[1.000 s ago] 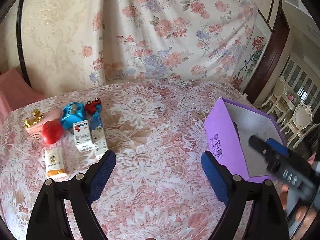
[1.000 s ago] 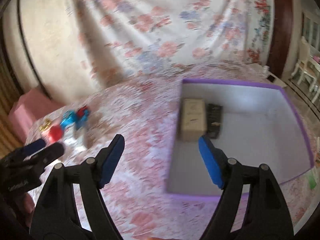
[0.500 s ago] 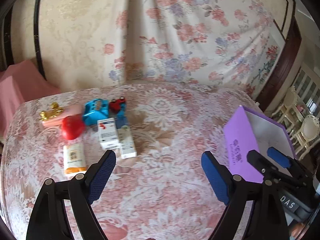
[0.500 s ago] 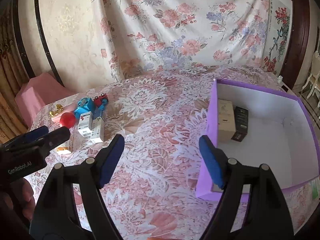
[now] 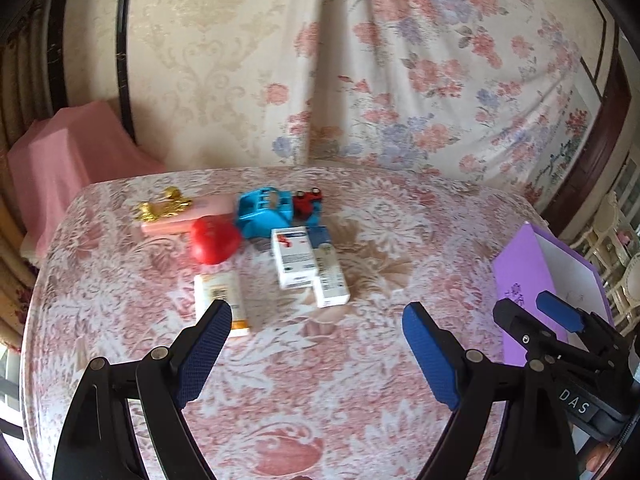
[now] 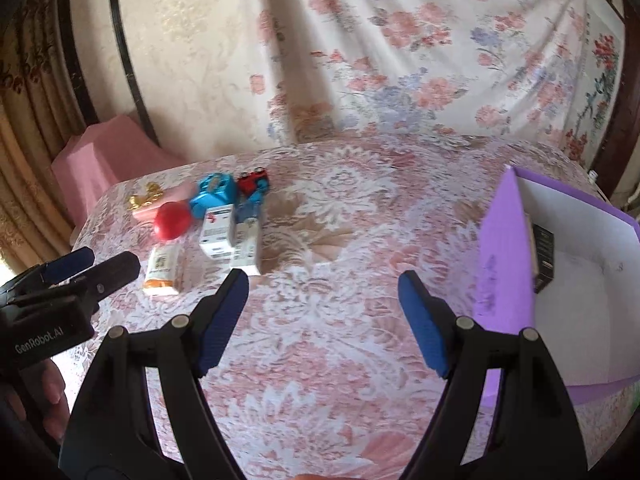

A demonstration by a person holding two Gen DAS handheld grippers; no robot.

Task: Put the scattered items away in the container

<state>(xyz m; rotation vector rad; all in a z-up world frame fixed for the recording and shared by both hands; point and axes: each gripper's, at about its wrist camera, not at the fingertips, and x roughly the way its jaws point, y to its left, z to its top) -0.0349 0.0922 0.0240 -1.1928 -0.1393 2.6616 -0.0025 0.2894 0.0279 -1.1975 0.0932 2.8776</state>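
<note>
Holding both my left gripper (image 5: 316, 344) and right gripper (image 6: 323, 312) spread empty, I judge squaring on the white rectangular cardboard carton (image 5: 294, 257) ahead, purple open cardboard box (image 6: 560, 280) rightward, best.

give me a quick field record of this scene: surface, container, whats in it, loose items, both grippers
surface: table under a pink lace cloth
container: purple box, open top, on the right side of the table
inside box: a dark carton against the left wall; the rest is hidden
loose items: red heart, blue toy, red toy car, pink case with gold ornament, three small cartons
left hand-held gripper: open, empty
right hand-held gripper: open, empty
</note>
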